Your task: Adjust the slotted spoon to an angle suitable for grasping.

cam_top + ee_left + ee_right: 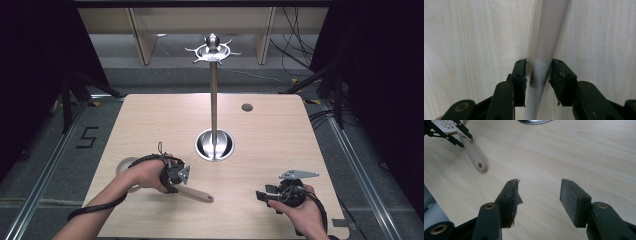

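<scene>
left gripper (538,72): jaws straddle spatula (196,194) handle for pickup, pinch uncertain | right gripper (539,195): spread, idle, near right | stand (214,145): far centre

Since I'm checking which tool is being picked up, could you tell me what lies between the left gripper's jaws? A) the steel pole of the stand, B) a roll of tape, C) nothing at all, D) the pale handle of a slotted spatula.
D: the left gripper straddles the spatula's pale handle, which runs up between its jaws; the right gripper view shows the perforated spatula head by those jaws.
</scene>
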### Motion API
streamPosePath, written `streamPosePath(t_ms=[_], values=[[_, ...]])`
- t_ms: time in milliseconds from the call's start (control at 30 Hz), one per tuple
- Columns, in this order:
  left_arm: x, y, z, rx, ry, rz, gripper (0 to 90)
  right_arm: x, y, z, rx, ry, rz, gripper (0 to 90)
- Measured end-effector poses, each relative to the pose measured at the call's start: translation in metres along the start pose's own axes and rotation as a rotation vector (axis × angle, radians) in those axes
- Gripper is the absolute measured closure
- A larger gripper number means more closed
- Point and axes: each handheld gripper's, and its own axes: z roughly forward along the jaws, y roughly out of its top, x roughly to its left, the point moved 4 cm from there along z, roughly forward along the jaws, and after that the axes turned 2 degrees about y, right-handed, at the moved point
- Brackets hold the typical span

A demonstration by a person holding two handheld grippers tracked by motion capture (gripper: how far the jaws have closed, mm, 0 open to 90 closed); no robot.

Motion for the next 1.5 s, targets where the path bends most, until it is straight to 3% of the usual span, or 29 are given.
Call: streamPosePath(t_ms=[267, 400, 533, 867, 1167, 1200, 1267, 1433, 1500], values=[[-0.001, 0.002, 0.001, 0.033, 0.03, 0.057, 73.9, 0.001, 0.0, 0.001, 0.005, 0.004, -0.002, 49.2], [-0.001, 0.001, -0.005, 0.012, 0.052, 0.032, 75.4, 0.001, -0.001, 0.001, 0.006, 0.005, -0.003, 49.1], [0.001, -0.004, -0.019, -0.017, 0.105, 0.013, 75.6, 0.001, 0.0, 0.001, 0.006, 0.003, 0.0, 49.0], [0.002, -0.019, -0.049, -0.105, 0.197, -0.07, 75.7, 0.001, 0.0, 0.001, 0.001, -0.008, -0.014, 48.5], [0.003, -0.041, -0.075, -0.212, 0.255, -0.178, 75.8, 0.001, 0.0, 0.001, -0.004, -0.01, -0.013, 48.4], [0.003, -0.046, -0.08, -0.235, 0.261, -0.208, 75.8, 0.001, 0.0, 0.001, -0.003, -0.011, -0.012, 48.4], [0.003, -0.051, -0.082, -0.276, 0.273, -0.252, 75.8, 0.001, 0.0, 0.001, -0.003, -0.009, -0.01, 48.3], [0.003, -0.06, -0.088, -0.322, 0.31, -0.299, 75.8, 0.001, 0.0, 0.0, -0.004, -0.013, -0.012, 48.2], [0.002, -0.066, -0.092, -0.359, 0.33, -0.336, 75.8, 0.002, 0.0, 0.0, -0.001, -0.015, -0.004, 48.1]])
